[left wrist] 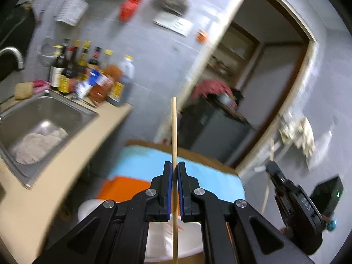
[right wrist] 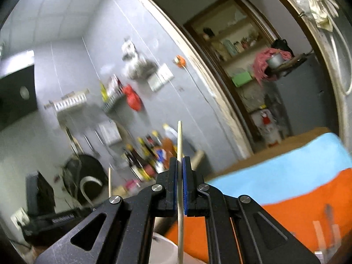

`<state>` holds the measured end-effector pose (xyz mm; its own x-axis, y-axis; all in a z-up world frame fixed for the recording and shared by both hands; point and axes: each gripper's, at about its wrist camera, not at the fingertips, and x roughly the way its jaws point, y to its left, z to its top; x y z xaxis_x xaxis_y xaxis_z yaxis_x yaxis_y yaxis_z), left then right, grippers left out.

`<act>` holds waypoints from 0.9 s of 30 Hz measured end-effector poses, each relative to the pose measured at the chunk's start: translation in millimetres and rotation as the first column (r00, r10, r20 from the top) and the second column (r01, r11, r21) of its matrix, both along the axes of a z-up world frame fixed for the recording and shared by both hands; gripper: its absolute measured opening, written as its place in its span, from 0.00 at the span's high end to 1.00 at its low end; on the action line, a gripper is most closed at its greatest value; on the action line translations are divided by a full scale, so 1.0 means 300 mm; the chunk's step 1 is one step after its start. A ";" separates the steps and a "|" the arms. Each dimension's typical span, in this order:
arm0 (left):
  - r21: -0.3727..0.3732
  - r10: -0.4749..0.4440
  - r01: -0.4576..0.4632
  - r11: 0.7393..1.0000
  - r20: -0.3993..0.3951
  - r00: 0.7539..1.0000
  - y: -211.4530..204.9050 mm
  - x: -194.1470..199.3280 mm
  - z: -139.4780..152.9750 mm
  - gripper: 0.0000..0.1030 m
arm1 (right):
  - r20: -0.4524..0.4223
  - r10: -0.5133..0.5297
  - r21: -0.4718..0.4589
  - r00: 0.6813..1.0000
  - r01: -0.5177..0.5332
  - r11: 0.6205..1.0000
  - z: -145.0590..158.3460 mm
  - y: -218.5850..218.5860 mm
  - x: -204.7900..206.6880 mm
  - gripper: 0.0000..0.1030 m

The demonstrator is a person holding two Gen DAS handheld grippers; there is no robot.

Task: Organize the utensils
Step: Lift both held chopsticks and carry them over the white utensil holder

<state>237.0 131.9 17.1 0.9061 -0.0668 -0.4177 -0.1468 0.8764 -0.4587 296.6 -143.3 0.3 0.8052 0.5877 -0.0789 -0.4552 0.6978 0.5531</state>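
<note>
Each gripper is clamped on its own wooden chopstick. In the left wrist view, the left gripper [left wrist: 175, 169] has its blue pads pressed against a pale chopstick [left wrist: 174, 132] that runs straight up toward 12 o'clock and continues down past the jaws toward 6 o'clock, over a white bowl [left wrist: 162, 237]. In the right wrist view, the right gripper [right wrist: 180, 165] is likewise closed on a second chopstick [right wrist: 180, 140], its tip pointing to 12 o'clock and its lower length passing over the white bowl's rim at 6 o'clock.

From the left camera, the right gripper appears at 4 o'clock with its stick showing beside it. Below both grippers lies a table [left wrist: 198, 154] covered with a blue cloth [left wrist: 140, 160] and an orange cloth [left wrist: 123, 187]. A steel sink [left wrist: 44, 118] sits at 9 o'clock, with sauce bottles [left wrist: 88, 70] beyond it at 10 o'clock.

The chopsticks look light, thin, stiff and smooth, so each is likely to pivot or slide between flat pads if bumped. Both are pinched somewhere along the shaft with length on either side, which should balance them. The background is blurred, and where the sticks are meant to go cannot be told.
</note>
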 end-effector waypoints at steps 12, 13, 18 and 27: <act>-0.041 0.095 -0.094 0.995 0.048 0.994 0.206 0.060 -0.154 0.95 | 0.071 -0.059 -0.003 0.996 0.060 0.998 -0.095 0.240 0.024 0.96; -0.037 0.092 -0.090 0.995 0.049 0.995 0.207 0.065 -0.167 0.95 | 0.071 -0.062 -0.015 0.996 0.063 0.998 -0.104 0.250 0.025 0.96; -0.012 0.076 -0.076 0.997 0.047 0.996 0.179 0.062 -0.212 0.95 | 0.085 -0.066 -0.053 0.994 0.070 0.996 -0.128 0.260 0.024 0.96; 0.012 0.052 -0.052 0.999 0.019 0.998 0.141 0.044 -0.248 0.95 | 0.095 -0.068 -0.086 0.993 0.076 0.993 -0.145 0.258 0.011 0.96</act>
